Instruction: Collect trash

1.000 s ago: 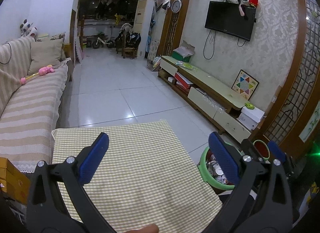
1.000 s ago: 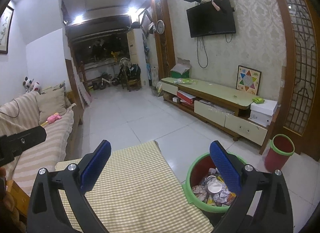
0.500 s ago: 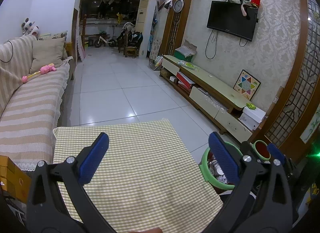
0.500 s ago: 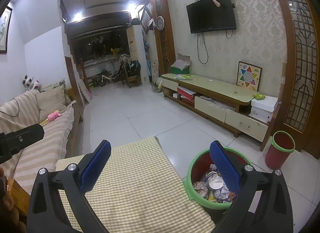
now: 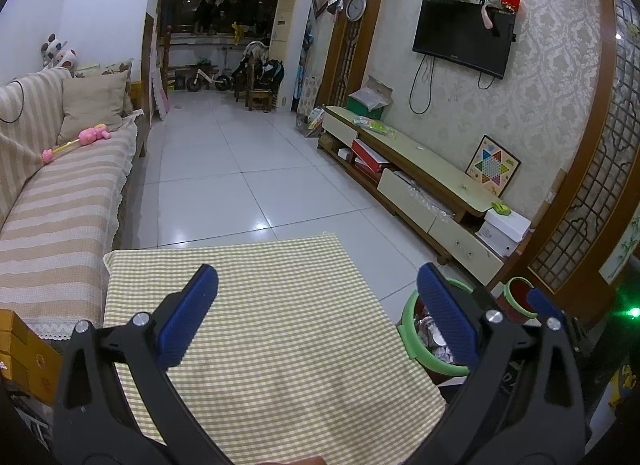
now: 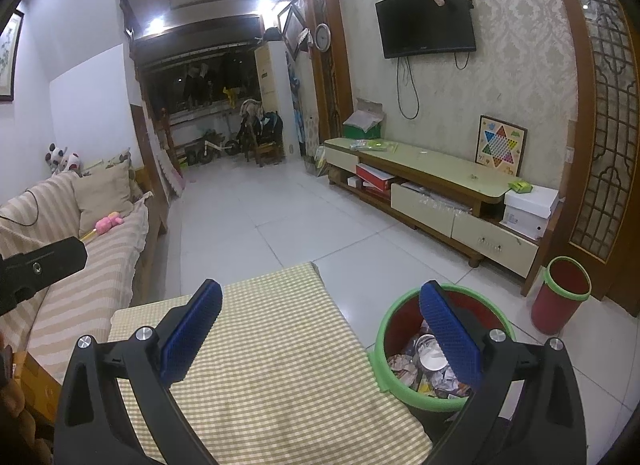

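Note:
A red bin with a green rim (image 6: 442, 349) stands on the floor at the right edge of the checked table (image 6: 276, 353); crumpled paper, wrappers and a white cup lie inside it. The left wrist view catches the same bin (image 5: 424, 339) behind the right finger. My left gripper (image 5: 316, 317) hangs open above the checked cloth (image 5: 280, 329) with nothing between its blue pads. My right gripper (image 6: 320, 333) is open too, empty, its right pad over the bin's mouth. No loose trash shows on the cloth.
A smaller red bin (image 6: 562, 295) stands by the lattice door. A striped sofa (image 5: 52, 201) runs along the left, a low TV cabinet (image 6: 432, 193) along the right wall. White tiled floor (image 5: 240, 185) lies beyond the table. Cardboard boxes (image 5: 24, 353) sit at the table's left.
Both grippers have risen and tilted slightly, so the room's far side sits lower in view. Both stay open and empty; nothing on the table moved.

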Action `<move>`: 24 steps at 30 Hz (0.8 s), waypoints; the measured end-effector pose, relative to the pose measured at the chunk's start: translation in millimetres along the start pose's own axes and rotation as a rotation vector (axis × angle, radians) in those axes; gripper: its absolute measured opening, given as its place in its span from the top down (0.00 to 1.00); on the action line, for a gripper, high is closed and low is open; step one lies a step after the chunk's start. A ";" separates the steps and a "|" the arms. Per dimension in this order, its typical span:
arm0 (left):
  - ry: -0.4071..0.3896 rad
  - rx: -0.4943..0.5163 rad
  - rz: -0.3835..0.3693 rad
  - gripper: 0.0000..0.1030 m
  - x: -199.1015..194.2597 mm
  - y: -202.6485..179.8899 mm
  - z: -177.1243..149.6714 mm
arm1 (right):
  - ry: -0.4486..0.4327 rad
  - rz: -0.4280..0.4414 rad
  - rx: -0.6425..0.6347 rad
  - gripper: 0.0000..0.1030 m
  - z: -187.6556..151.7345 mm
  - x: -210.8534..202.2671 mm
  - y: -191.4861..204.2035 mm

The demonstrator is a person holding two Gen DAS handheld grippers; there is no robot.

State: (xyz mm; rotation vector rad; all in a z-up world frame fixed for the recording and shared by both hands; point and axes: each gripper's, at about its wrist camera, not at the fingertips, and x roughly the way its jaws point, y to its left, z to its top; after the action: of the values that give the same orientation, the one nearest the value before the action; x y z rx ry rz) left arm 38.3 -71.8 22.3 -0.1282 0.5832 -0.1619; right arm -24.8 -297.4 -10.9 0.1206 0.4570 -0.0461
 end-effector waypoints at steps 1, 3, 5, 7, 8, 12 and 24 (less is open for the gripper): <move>0.002 0.000 -0.001 0.05 0.5 -1.3 0.0 | 0.002 0.000 0.000 0.07 0.4 0.4 0.1; 0.004 0.001 -0.002 0.05 1.7 -2.0 1.1 | 0.005 0.000 0.001 0.07 0.8 1.5 -0.1; 0.004 0.000 -0.001 0.05 1.6 -2.2 1.2 | 0.010 0.000 0.005 0.07 0.9 2.5 -0.6; 0.004 0.001 -0.001 0.05 1.6 -2.5 1.1 | 0.015 0.000 0.007 0.07 0.7 3.3 -0.6; 0.004 0.001 -0.001 0.05 1.5 -2.5 1.2 | 0.017 0.000 0.007 0.07 0.5 3.6 -0.2; 0.009 0.003 -0.003 0.05 3.0 -2.1 -1.0 | 0.024 -0.001 0.001 0.07 -0.7 4.2 2.5; 0.103 -0.046 0.013 0.05 24.0 15.3 -22.5 | 0.158 0.020 -0.057 0.07 -34.0 48.5 12.2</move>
State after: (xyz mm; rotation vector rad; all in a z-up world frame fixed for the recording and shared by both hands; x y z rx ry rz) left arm 47.3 -63.0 -11.7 -0.1611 0.6904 -0.1432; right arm 4.7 -281.9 -61.3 0.0728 0.6147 -0.0043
